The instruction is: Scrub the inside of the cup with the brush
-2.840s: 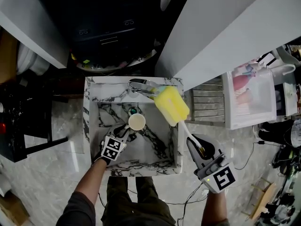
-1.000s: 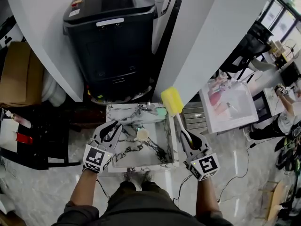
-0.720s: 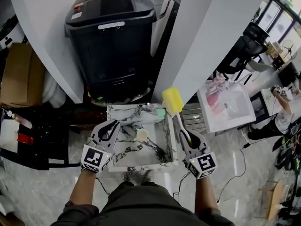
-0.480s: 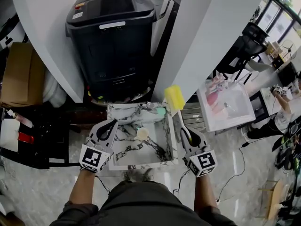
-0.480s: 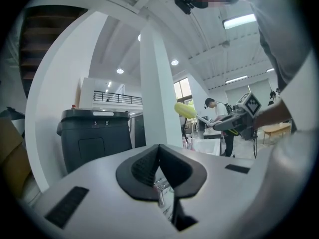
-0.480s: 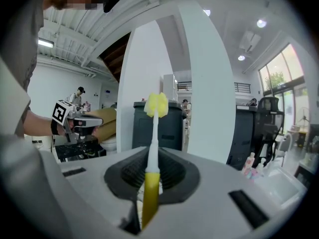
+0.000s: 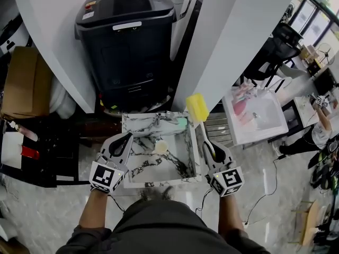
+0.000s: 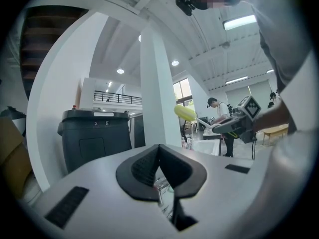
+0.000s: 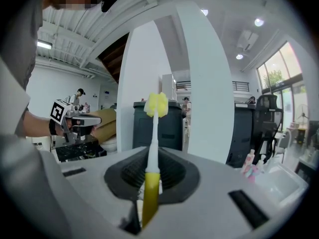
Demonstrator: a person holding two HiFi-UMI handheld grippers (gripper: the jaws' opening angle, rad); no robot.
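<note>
A pale cup [image 7: 161, 146] lies in the marbled sink [image 7: 130, 125], free of both grippers. My left gripper [image 7: 121, 143] is held at the sink's left rim, jaws shut and empty; in the left gripper view the left gripper [image 8: 158, 164] has its pads together. My right gripper [image 7: 208, 148] hovers over the sink's right rim, shut on the handle of the brush [image 7: 197, 108], whose yellow sponge head points up and away. In the right gripper view the right gripper [image 9: 149, 172] clamps the brush [image 9: 156, 105] upright.
A faucet [image 7: 169, 118] sits at the sink's back edge. A large black bin [image 7: 127, 41] stands behind the sink, and a white column [image 7: 222, 41] to its right. A white tray [image 7: 257, 115] lies at the right, a cardboard box [image 7: 18, 83] at the left.
The left gripper let go of the cup, which now lies in the sink, and drew back to the left rim with its jaws closing. The view pulled back; the brush stays raised.
</note>
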